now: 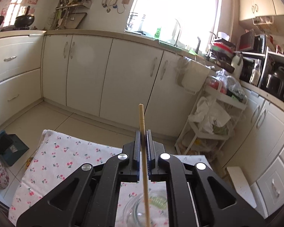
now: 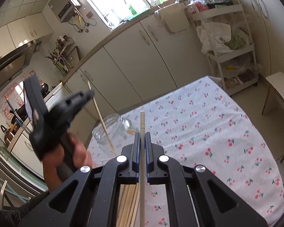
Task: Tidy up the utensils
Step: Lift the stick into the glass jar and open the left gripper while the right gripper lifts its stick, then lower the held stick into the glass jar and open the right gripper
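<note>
In the left wrist view, the left gripper (image 1: pixel 142 138) at lower centre pinches a single chopstick (image 1: pixel 142 119) between its pads; the stick runs down toward the mouth of a glass jar (image 1: pixel 134 211) at the bottom edge, on the cherry-print tablecloth (image 1: pixel 66 160). Only the right wrist view shows that gripper from outside, at centre left, held in a hand (image 2: pixel 79 155), its chopstick tip inside the jar (image 2: pixel 111 128). There the right gripper (image 2: pixel 142 138) is closed on another chopstick (image 2: pixel 142 124), with a bundle of chopsticks (image 2: pixel 127 204) beneath it at the bottom centre. No writing is legible; a green label at the window sill is too blurred.
</note>
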`<state>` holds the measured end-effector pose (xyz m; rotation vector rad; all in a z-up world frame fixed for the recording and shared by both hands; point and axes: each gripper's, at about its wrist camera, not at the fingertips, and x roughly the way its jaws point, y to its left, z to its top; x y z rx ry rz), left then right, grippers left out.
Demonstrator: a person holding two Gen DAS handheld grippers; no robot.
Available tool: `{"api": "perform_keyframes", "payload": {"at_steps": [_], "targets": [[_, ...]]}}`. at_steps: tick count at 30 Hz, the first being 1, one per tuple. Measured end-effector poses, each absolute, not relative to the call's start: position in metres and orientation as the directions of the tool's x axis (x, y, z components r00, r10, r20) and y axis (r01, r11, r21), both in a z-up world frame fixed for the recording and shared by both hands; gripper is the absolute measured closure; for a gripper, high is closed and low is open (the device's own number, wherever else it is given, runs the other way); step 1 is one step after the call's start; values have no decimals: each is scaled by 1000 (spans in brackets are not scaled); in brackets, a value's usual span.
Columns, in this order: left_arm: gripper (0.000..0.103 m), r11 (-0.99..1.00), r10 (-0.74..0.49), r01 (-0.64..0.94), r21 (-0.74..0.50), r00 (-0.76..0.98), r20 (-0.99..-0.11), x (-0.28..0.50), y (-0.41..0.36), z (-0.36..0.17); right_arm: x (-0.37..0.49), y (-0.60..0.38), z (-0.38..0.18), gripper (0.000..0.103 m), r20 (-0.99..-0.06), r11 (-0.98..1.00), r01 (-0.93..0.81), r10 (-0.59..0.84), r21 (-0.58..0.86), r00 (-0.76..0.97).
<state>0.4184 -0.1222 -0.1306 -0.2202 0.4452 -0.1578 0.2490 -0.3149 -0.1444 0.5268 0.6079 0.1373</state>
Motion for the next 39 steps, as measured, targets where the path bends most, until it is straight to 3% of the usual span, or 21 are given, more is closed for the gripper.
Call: {"api": "perform_keyframes", "payload": {"at_steps": [9, 14, 23, 28, 39], "targets": [[92, 963, -261, 197, -181, 840, -476, 394, -121, -135, 272, -310, -112, 97, -418, 865, -13, 256, 502, 871], [67, 962, -267, 200, -185, 832, -486, 369, -101, -131, 293, -302, -90, 97, -330, 853, -49, 254, 520, 909], [50, 962, -241, 126, -244, 813, -530, 320, -49, -135, 344, -286, -65, 97, -173, 839, -38, 156, 543, 972], [44, 958, -233, 87, -273, 792, -564, 307, -31, -140, 373, -273, -76, 97, -206, 881, 19, 90, 472, 974], [38, 955, -234, 63, -290, 763, -603, 301, -25, -143, 370, -255, -112, 97, -318, 926, 14, 115, 378, 941]]}}
